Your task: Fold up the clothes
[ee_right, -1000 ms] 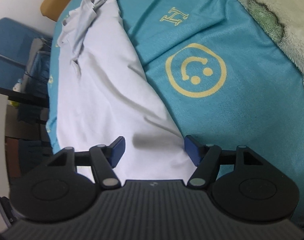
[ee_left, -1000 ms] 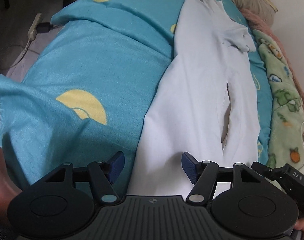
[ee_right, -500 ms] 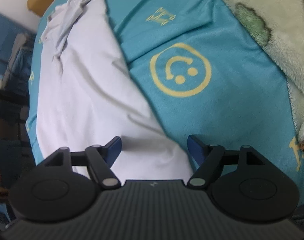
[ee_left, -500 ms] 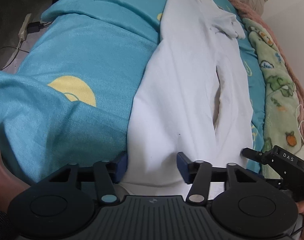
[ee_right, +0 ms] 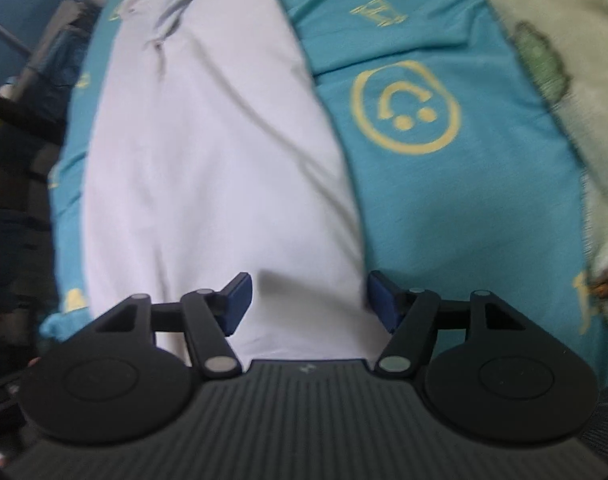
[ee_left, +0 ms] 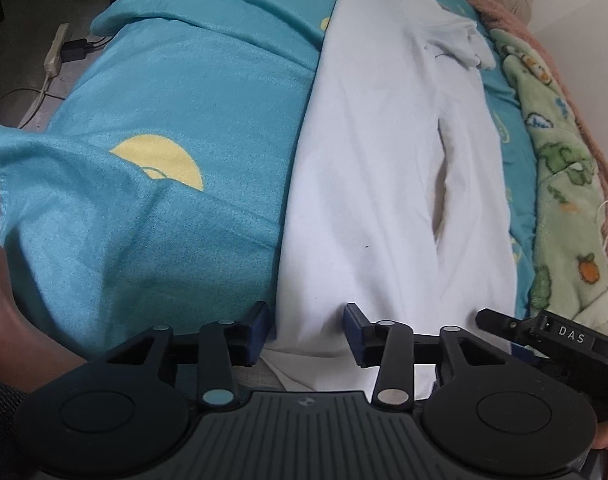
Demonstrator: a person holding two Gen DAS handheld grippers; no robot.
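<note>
My left gripper [ee_left: 306,330] hangs with fingers spread, the shirt [ee_left: 384,184] hem lying between them on the blanket [ee_left: 176,92]. My right gripper [ee_right: 308,302] is spread too, straddling the shirt's other corner.

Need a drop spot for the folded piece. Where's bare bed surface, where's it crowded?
Free: the teal blanket left of the white garment, out to the bed edge; also the smiley-print strip between the garment and the green fleece blanket. Crowded: the far end, where the garment bunches, and the near hem under both open grippers, left and right.
</note>
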